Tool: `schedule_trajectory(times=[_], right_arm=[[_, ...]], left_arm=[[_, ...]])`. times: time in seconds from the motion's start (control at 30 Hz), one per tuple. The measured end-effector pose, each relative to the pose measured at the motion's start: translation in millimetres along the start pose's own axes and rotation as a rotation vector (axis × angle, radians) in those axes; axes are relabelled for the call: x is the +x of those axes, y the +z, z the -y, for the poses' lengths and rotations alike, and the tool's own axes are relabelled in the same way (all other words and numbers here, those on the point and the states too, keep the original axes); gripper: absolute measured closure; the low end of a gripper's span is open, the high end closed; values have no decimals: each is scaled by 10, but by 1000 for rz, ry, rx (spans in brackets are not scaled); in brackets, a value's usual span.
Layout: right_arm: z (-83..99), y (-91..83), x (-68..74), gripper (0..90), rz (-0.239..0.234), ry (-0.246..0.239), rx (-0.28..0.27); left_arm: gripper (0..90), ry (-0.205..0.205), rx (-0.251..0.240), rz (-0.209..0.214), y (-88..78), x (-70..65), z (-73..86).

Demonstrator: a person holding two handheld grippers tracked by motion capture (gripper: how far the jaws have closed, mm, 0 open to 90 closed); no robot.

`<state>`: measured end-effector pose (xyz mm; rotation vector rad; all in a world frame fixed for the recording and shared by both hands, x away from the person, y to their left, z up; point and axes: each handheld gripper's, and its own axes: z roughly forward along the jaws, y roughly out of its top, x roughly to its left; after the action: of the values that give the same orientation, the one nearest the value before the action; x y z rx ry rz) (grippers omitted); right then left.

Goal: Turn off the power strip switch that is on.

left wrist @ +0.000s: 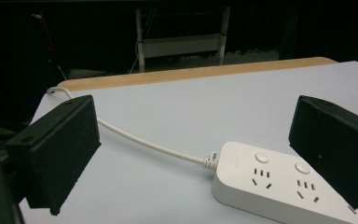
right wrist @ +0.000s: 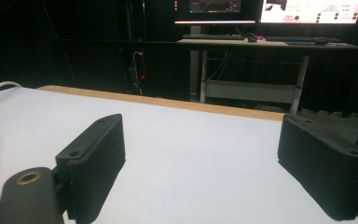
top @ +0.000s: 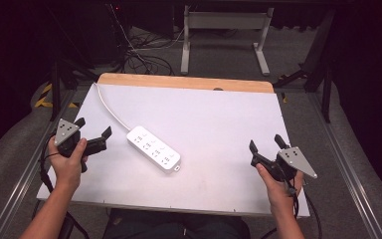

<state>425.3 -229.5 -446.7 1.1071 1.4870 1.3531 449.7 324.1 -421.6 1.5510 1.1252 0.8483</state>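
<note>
Left gripper (top: 94, 128) jaws apart, empty, just left of the power strip (top: 153, 148) lying mid-table (top: 219, 114). Right gripper (top: 267, 144) jaws apart, empty, well apart at right. Strip's cord (top: 110, 110) runs to the far-left corner; nothing between.

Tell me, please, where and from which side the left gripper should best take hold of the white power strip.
Probably the cable end of the power strip, across its narrow width. It lies flat and diagonal on the table, with that end nearest the left gripper, whose jaws stand open towards it. Come from the left and above, one jaw on each long side; the cable leaves that end, so grip just behind it.
</note>
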Motion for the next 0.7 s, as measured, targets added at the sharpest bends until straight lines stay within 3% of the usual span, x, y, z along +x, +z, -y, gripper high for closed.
schedule_trajectory(times=[0.7], right_arm=[[3,1,-1,156,-2,-1,2]], left_arm=[[26,6,11,0,21,-1,6]])
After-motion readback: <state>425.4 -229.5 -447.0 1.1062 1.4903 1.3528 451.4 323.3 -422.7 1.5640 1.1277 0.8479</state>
